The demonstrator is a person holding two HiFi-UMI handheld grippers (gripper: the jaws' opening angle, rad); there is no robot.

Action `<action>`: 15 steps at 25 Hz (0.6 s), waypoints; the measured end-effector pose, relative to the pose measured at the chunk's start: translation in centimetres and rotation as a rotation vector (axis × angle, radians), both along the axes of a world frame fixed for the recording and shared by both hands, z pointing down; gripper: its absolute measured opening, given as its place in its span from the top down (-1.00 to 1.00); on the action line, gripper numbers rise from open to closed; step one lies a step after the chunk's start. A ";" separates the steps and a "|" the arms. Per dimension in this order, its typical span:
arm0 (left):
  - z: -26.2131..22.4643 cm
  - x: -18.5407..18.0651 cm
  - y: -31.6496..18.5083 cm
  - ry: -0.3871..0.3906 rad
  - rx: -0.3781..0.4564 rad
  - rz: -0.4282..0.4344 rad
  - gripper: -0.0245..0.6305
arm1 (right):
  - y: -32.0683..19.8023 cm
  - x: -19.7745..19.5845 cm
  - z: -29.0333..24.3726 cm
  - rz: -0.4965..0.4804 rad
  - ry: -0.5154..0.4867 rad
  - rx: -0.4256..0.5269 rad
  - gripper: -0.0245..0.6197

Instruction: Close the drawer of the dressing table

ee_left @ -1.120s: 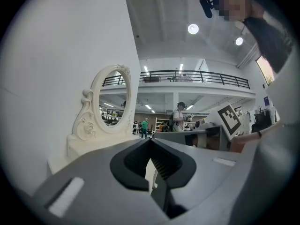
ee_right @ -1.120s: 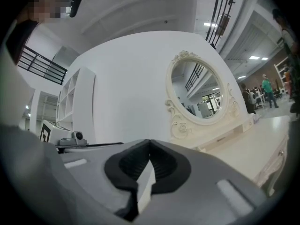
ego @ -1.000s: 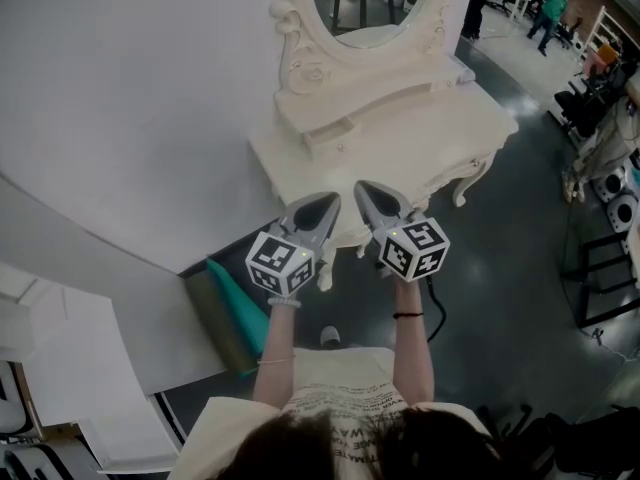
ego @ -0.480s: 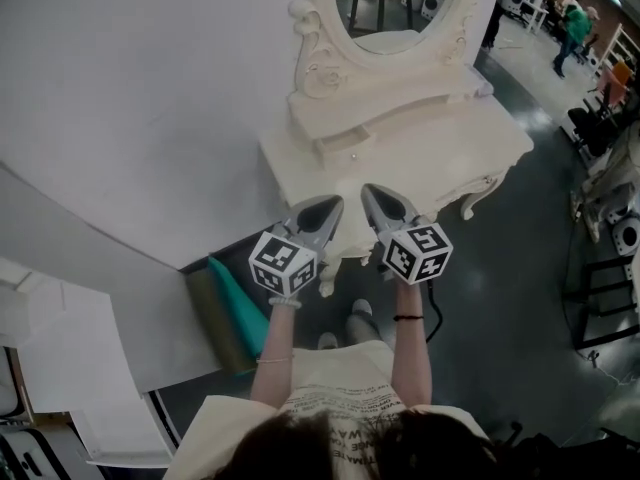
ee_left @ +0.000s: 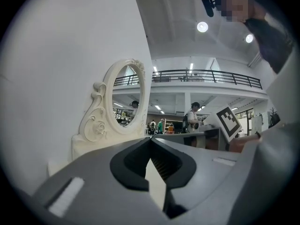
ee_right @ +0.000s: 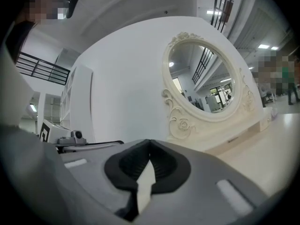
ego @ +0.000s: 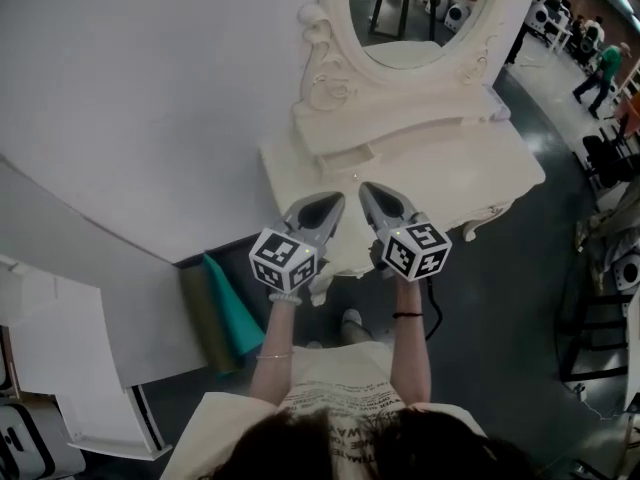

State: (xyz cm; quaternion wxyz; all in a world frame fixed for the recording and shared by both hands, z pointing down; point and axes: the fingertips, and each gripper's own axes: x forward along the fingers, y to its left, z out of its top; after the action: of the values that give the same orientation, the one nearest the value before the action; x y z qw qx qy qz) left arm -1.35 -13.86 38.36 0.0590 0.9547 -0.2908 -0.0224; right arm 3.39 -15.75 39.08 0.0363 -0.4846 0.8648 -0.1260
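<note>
Mirror [ego: 412, 18] top is cut off. Drawer [ego: 343, 155] sticks out a little under it, at the table's [ego: 490, 173] back edge, left of middle. Left tongs [ego: 330, 204] and right tongs [ego: 371, 193] are both pressed together, empty, level, side by side, hiding part of the front edge.

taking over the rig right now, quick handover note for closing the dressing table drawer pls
Left hand-held gripper: shut, empty, pointing at the dressing table from its front edge.
Right hand-held gripper: shut, empty, close beside the left one.
Drawer: the small one in the base under the mirror. It sticks out, and neither gripper touches it.
Done: nothing on the drawer yet.
Left: reach to the drawer front and push it in flush; shut jaws should do.
</note>
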 end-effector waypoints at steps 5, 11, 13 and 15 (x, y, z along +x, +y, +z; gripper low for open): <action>0.9 1.0 -2.6 0.002 -0.017 -0.036 0.93 | -2.8 1.1 1.0 -0.032 0.006 -0.021 0.91; 1.6 2.1 -5.0 0.002 -0.039 -0.078 0.93 | -5.4 2.2 2.3 -0.071 0.015 -0.055 0.91; 1.9 2.3 -5.5 -0.001 -0.046 -0.094 0.93 | -6.1 2.4 2.7 -0.085 0.013 -0.063 0.91; 2.2 2.4 -6.0 -0.002 -0.053 -0.112 0.93 | -6.7 2.5 3.0 -0.101 0.012 -0.070 0.91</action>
State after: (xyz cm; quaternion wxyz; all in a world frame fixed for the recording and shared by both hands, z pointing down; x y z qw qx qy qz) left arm 1.00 -19.85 40.54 0.0826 0.9351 -0.3442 -0.0173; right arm 5.85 -22.50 42.08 0.0077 -0.4421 0.8834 -0.1550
